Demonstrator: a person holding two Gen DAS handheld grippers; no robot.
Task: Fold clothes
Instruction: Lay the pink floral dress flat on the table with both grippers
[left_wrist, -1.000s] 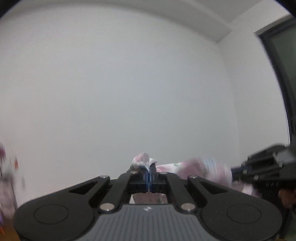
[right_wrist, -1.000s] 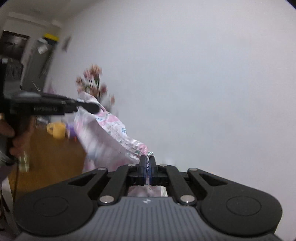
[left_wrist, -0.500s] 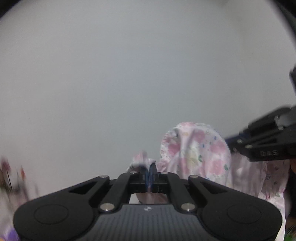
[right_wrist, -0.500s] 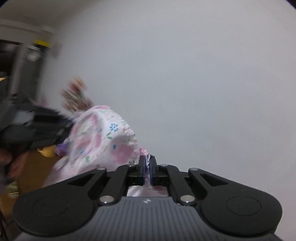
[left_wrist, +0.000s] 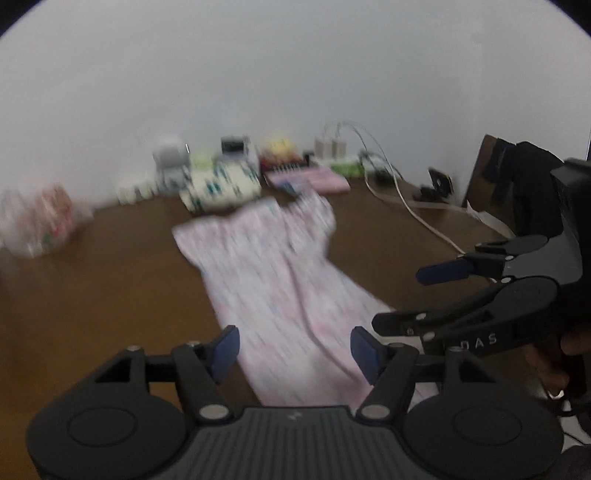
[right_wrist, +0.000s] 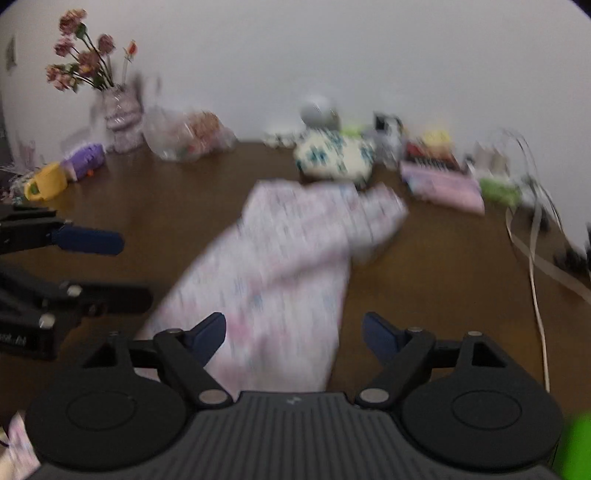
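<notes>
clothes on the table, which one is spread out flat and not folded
The pink floral garment lying in front of both open claws. The white-and-green one and the pink one by the wall are compact bundles.

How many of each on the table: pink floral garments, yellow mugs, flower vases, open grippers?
Pink floral garment: 1, laid out on the table
Yellow mug: 1
Flower vase: 1
Open grippers: 2, left gripper and right gripper
Total: 5

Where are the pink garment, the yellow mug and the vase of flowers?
Pink garment (right_wrist: 288, 258), right wrist view, middle of the cloth.
Yellow mug (right_wrist: 46, 181), right wrist view, its side.
Vase of flowers (right_wrist: 123, 112), right wrist view, vase body.
</notes>
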